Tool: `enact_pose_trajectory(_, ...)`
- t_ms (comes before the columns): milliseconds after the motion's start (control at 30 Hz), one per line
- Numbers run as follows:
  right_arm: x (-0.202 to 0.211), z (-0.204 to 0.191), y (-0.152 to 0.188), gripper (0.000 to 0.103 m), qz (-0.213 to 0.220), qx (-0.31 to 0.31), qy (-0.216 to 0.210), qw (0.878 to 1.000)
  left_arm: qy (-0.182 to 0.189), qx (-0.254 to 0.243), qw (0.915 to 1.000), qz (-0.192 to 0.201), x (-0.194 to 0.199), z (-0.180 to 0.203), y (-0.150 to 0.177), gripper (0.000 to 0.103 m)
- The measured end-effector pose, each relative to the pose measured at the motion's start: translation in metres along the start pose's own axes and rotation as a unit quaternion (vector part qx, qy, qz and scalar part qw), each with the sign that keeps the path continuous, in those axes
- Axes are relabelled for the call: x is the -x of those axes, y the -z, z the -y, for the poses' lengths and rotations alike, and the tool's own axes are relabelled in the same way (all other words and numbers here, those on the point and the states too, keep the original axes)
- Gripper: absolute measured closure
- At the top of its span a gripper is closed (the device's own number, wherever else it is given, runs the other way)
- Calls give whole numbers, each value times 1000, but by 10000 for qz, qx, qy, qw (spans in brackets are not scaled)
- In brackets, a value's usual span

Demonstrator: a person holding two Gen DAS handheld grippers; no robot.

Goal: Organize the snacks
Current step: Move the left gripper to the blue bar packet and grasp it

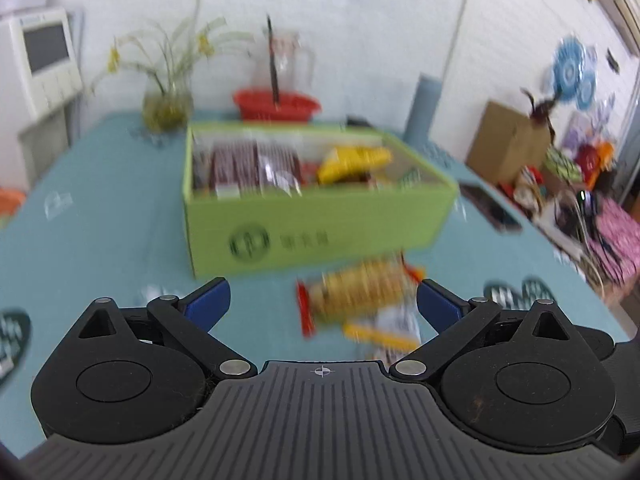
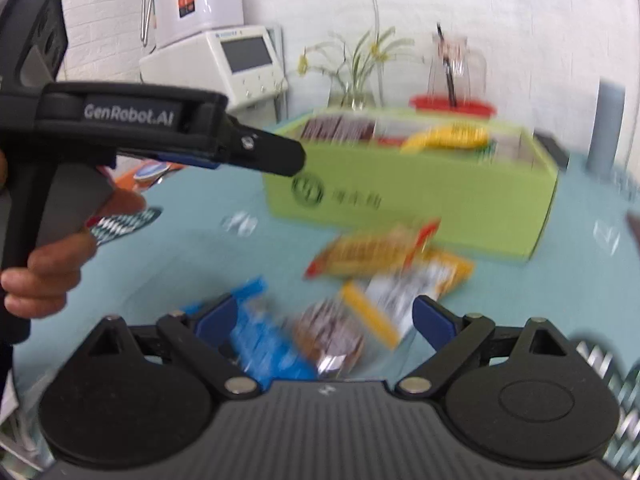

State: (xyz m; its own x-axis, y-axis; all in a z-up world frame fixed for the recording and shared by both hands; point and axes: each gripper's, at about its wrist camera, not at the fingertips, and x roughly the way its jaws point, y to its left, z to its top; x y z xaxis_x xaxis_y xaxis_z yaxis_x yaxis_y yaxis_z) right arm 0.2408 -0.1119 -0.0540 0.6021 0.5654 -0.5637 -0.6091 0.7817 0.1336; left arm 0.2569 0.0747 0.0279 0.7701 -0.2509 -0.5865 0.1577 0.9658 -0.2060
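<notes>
Both tongs spread wide, nothing gripped. Left tongs (image 1: 323, 304) over the orange-yellow snack pack (image 1: 356, 294) on the teal worktop (image 1: 100, 240), just in front of the green box (image 1: 320, 216). Right tongs (image 2: 324, 320) over the blue packet (image 2: 264, 344) and brown packet (image 2: 330, 334). Frames blurred.

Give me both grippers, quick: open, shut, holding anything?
Left gripper: open, holding nothing, above the orange snack packet.
Right gripper: open, holding nothing, above the blue packet and brown packet.

Matt green cardboard box (image 1: 312, 224), glossy foil snack pkts (image 2: 372, 252) (crinkly), smooth teal tablecloth (image 1: 100, 220).
</notes>
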Motion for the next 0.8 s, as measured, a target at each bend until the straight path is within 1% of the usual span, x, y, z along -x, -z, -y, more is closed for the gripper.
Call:
enact_pose_trajectory(67,5,-9,17,10,-87,18,-23,10000,-63,16,9994,-341,-7,0,15,19)
enact_pose_trajectory(100,5,-13,22,10,-98,65,35,9999,-142,22,9990,-431,-8,-2,22,19)
enact_pose_trajectory(167,5,-20,24,10,-18,279,148,9995,-269,69,9985,-475,-5,-5,31,19)
enact_pose_trajectory(233,3,-25,20,10,-2,453,126,9989,-287,383,9977,-479,4,-16,38,19)
enact_pose_trajectory(267,3,-29,20,10,-22,515,24,9987,-258,569,9969,-472,8,-22,40,19)
enact_pose_trajectory(367,2,-39,15,10,26,619,-467,9970,-177,1125,9928,-357,25,-40,49,19)
enact_pose_trajectory(433,-6,-41,10,10,-43,614,-588,9964,-169,1312,9908,-293,33,-47,50,19)
enact_pose_trajectory(500,-13,-41,9,10,-151,574,-529,9968,-72,1301,9911,-260,37,-48,48,19)
enact_pose_trajectory(567,-22,-38,7,10,-330,473,-595,9966,8,1213,9923,-253,39,-44,45,19)
enact_pose_trajectory(700,-33,-33,4,10,-284,409,-337,9982,212,1273,9910,-354,31,-39,45,19)
enact_pose_trajectory(800,-35,-36,5,9,-309,476,-385,9976,283,1366,9890,-490,25,-39,51,19)
